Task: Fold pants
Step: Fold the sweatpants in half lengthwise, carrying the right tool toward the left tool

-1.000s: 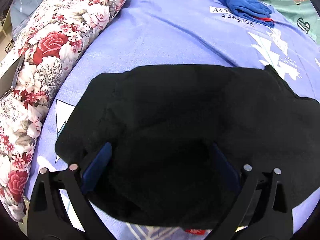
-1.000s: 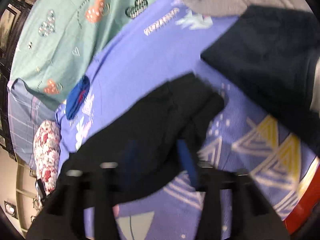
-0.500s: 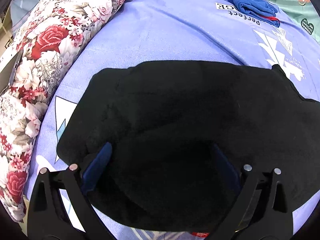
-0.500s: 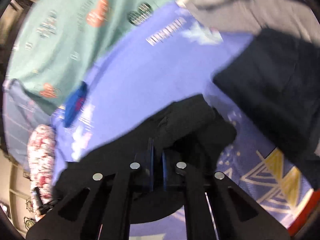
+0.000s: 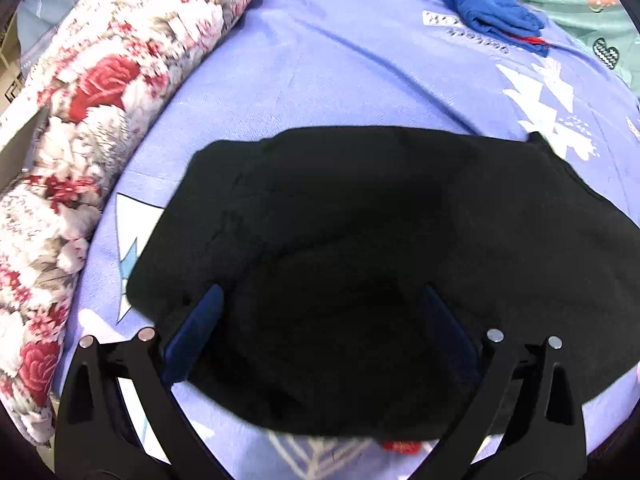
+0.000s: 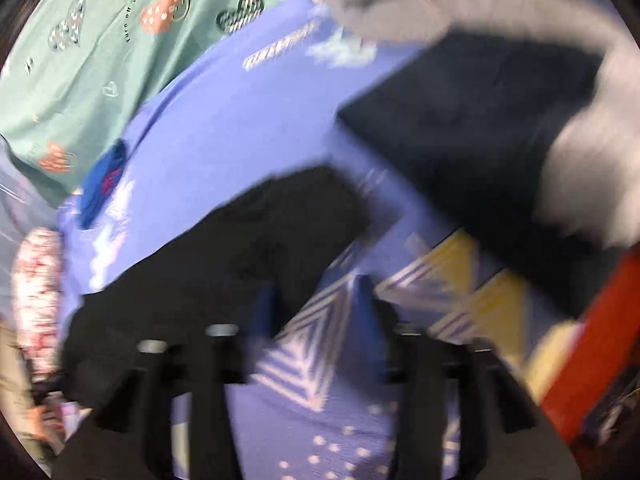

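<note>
The black pants (image 5: 360, 232) lie folded on the purple bedspread (image 5: 320, 64). My left gripper (image 5: 320, 320) is open, its blue-padded fingers spread wide just above the near part of the pants. In the blurred right wrist view the pants (image 6: 248, 248) lie to the left and ahead. My right gripper (image 6: 316, 300) is open and empty over the bedspread (image 6: 248, 120), with its left finger at the pants' edge.
A floral bolster (image 5: 80, 120) runs along the left. A folded blue garment (image 5: 488, 12) lies far ahead on the bedspread. In the right wrist view a dark folded garment (image 6: 460, 128) and grey clothing (image 6: 580, 160) sit to the right, beside a red edge (image 6: 600, 320).
My right gripper has opened, let go of the pants and drawn back to the right. My left gripper stays open over the pants, barely moved.
</note>
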The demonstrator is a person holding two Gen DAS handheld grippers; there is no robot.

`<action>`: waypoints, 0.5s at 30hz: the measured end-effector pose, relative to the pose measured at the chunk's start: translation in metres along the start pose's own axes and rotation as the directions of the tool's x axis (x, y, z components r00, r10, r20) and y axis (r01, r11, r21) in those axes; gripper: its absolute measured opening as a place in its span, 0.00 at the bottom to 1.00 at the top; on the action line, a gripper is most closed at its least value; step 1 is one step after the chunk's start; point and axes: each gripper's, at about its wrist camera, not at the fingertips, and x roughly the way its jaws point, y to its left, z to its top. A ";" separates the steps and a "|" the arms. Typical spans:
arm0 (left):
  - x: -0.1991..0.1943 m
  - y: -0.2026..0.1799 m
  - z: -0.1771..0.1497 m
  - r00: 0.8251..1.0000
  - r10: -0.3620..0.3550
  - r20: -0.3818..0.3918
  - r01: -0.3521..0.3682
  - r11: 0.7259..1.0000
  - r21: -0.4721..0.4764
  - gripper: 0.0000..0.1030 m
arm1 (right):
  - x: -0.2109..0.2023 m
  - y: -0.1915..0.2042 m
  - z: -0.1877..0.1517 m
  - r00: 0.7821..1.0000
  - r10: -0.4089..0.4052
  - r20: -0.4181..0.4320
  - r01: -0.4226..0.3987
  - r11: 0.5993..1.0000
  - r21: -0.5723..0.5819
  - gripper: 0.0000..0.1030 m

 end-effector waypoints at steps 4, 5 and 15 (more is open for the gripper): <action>-0.025 -0.005 -0.018 0.998 -0.060 0.035 0.060 0.998 -0.001 0.97 | -0.029 0.030 0.007 0.995 0.037 0.098 -0.025 0.993 -0.115 0.49; -0.029 -0.008 -0.022 0.997 -0.073 0.040 0.073 0.997 0.005 0.97 | -0.028 0.050 0.003 0.992 0.109 0.067 -0.095 0.977 -0.191 0.49; -0.051 -0.060 -0.054 0.986 -0.162 0.041 0.157 0.982 0.106 0.97 | 0.026 0.227 -0.094 0.828 0.397 -0.396 -0.559 0.634 -0.534 0.41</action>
